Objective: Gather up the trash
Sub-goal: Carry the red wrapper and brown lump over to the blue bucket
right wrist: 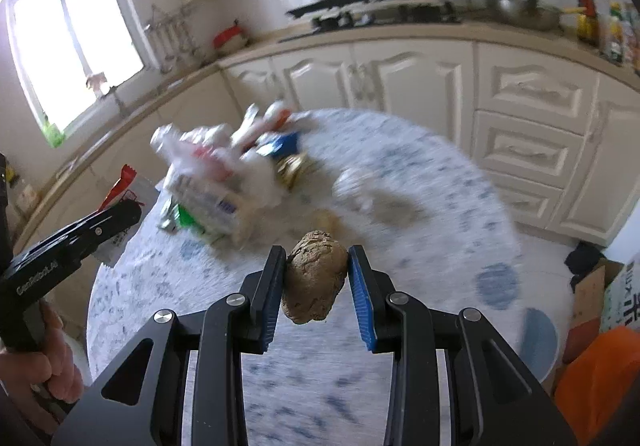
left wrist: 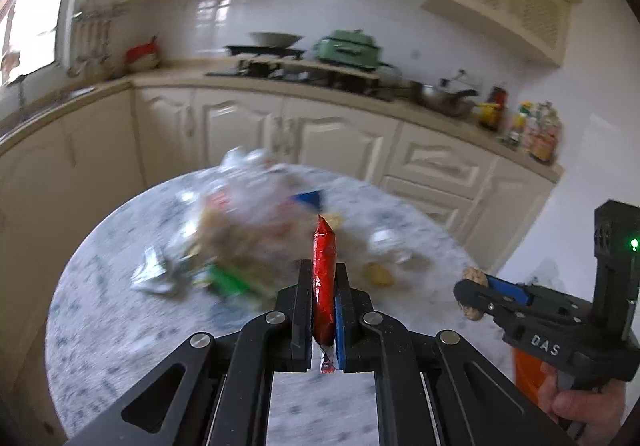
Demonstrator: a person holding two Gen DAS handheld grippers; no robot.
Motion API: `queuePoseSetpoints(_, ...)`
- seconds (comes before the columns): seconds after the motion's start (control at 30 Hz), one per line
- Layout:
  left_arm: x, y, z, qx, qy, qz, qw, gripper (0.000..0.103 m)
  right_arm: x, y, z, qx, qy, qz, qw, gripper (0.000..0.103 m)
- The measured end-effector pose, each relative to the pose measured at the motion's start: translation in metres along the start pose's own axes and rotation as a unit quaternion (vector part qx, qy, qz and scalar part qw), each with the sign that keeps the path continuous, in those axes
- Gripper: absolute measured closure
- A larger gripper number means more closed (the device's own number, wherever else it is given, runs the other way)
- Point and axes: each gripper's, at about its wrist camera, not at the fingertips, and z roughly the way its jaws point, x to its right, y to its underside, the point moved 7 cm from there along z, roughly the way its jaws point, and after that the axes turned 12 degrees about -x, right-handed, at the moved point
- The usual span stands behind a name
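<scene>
My left hand-held gripper (left wrist: 325, 300) clamps a red wrapper (left wrist: 325, 278); right hand-held gripper (right wrist: 316, 278) pinches a brown lump (right wrist: 314, 276). Both over the desk (right wrist: 420, 182) near edge. Keep grips firm, carry level, clear the pile (right wrist: 212, 170) mid-desk.

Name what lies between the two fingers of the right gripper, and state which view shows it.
A crumpled brown lump sits between the right gripper fingers, pressed on both sides. The right wrist view shows it best.

Red wrapper (left wrist: 325, 278) upright, brown lump (right wrist: 314, 276) pinched, litter pile (left wrist: 240, 234) on table.
</scene>
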Motion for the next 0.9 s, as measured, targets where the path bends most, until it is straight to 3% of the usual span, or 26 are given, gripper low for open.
queuePoseSetpoints(0.23,0.096,-0.026,0.026,-0.003,0.061,0.082,0.9948,0.098,0.088,-0.003,-0.064,0.049,0.051,0.061,0.996,0.071)
queuePoseSetpoints(0.37,0.161,-0.036,0.057,-0.029,0.117,0.129,0.9844,0.098,0.151,0.007,-0.093,0.061,0.094,0.105,0.988,0.071)
queuePoseSetpoints(0.5,0.23,-0.038,0.1,-0.078,0.182,0.163,0.9665,0.098,0.22,0.026,-0.111,0.061,0.123,0.16,0.978,0.071)
queuePoseSetpoints(0.67,0.295,-0.03,0.169,-0.145,0.209,0.198,0.9466,0.098,0.302,0.06,-0.101,0.031,0.141,0.226,0.963,0.071)
queuePoseSetpoints(0.9,0.35,-0.014,0.278,-0.261,0.196,0.225,0.9178,0.098,0.374,0.099,-0.04,-0.025,0.115,0.293,0.949,0.071)
